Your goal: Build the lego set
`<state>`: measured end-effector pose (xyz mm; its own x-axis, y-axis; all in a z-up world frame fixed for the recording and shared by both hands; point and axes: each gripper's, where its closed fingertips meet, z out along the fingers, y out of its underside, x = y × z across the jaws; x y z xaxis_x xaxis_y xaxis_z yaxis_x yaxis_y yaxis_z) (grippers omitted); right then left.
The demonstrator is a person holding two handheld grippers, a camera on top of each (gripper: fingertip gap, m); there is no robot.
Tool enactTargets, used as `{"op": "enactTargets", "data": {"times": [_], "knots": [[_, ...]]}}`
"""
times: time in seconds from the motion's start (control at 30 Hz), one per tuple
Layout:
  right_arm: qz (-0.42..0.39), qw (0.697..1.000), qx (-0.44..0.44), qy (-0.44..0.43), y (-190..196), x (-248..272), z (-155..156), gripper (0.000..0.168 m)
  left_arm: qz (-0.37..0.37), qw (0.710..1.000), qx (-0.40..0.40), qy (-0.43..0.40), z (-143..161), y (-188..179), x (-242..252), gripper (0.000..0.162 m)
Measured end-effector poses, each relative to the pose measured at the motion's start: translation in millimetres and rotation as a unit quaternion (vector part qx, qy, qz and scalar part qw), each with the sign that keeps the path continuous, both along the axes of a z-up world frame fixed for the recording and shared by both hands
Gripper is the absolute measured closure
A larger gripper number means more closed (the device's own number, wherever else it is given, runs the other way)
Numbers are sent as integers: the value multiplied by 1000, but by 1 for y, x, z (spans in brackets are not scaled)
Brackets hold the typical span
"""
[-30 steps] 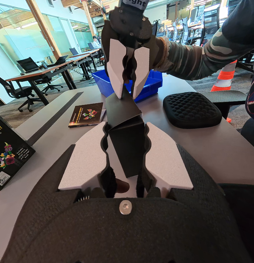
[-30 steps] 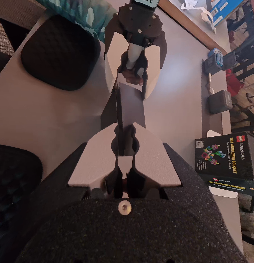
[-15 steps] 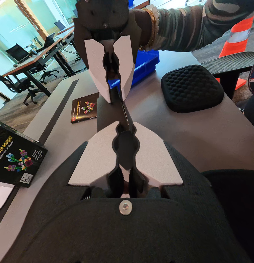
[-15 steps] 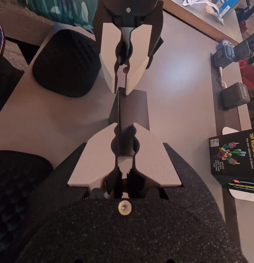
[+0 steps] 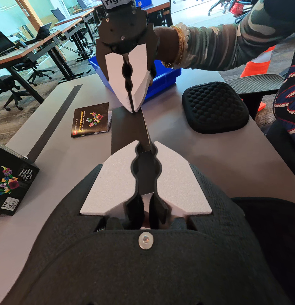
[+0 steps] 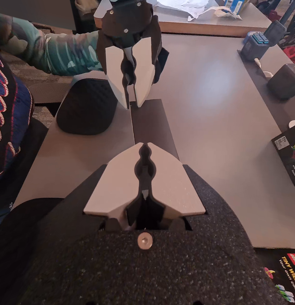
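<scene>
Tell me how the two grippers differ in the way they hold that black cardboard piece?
The left gripper holds one end with its jaws slightly apart, the cardboard filling the gap; the right gripper pinches the opposite end, a thin edge, with jaws almost touching. Both have white fingers and grip the same black cardboard.

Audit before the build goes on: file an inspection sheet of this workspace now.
Surface: grey table, dark strip along one side.
Job's things: black card sleeve spanning both claws; set box at the table edge; booklet lying flat; blue bin behind.
Clutter: black cushion pad; two dark blocks on the strip.
Grippers: left claw shut on one end of the sleeve; right claw shut on the opposite end.
Cables: coiled cord under a far desk.
Surroundings: office desks, chairs, orange cone.
</scene>
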<state>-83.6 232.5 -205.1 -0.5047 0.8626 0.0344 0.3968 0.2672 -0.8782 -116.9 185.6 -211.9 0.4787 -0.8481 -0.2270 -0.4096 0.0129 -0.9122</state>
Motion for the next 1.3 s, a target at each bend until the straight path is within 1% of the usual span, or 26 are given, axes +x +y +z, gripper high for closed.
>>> {"op": "enactTargets", "data": {"times": [0.13,0.23,0.27,0.3,0.33,0.37,0.4,0.5,0.53,0.63,0.7,0.83,0.93,1.0,1.13,1.17,1.2,1.3], "knots": [[-3,1000,20,18,0,1,10,160,-8,1000,4,7,2,-1,1,145],[-10,998,43,36,4,2,16,154,-8,1000,18,-4,12,-3,1,136],[-16,998,45,44,6,1,18,155,-5,1000,28,-11,17,-2,1,136],[-25,997,40,54,8,0,22,159,3,999,40,-23,23,0,1,139],[-34,997,31,63,10,-2,24,164,15,998,49,-38,28,3,0,145],[-44,997,20,62,11,-4,24,165,34,997,51,-50,31,9,-1,154],[-51,997,15,50,13,-4,20,166,52,996,40,-52,30,14,-2,160],[-49,998,33,11,15,-2,0,167,49,998,-37,7,1,14,0,162],[-54,998,27,26,15,-3,3,168,39,998,-48,-11,2,11,3,162],[-66,997,9,29,15,-4,0,168,38,995,-93,-31,-1,10,2,162],[-71,997,8,31,16,-4,-1,168,35,995,-92,-25,-2,11,2,162],[-77,997,28,13,15,-3,-3,168,44,993,-103,20,-7,11,2,162],[-73,996,59,12,15,-3,-1,168,36,995,-81,44,-4,12,4,162],[-78,994,73,27,17,-3,3,166,33,997,-63,38,1,11,4,162],[-71,995,46,57,16,1,14,150,41,999,-34,-5,16,9,-4,146],[-69,995,43,61,16,3,17,144,49,999,-19,-11,19,10,-8,137],[-68,995,45,62,16,4,18,134,55,998,-5,-17,22,10,-12,129],[-63,996,46,47,15,6,18,95,71,996,29,-52,33,12,-24,110]]}}
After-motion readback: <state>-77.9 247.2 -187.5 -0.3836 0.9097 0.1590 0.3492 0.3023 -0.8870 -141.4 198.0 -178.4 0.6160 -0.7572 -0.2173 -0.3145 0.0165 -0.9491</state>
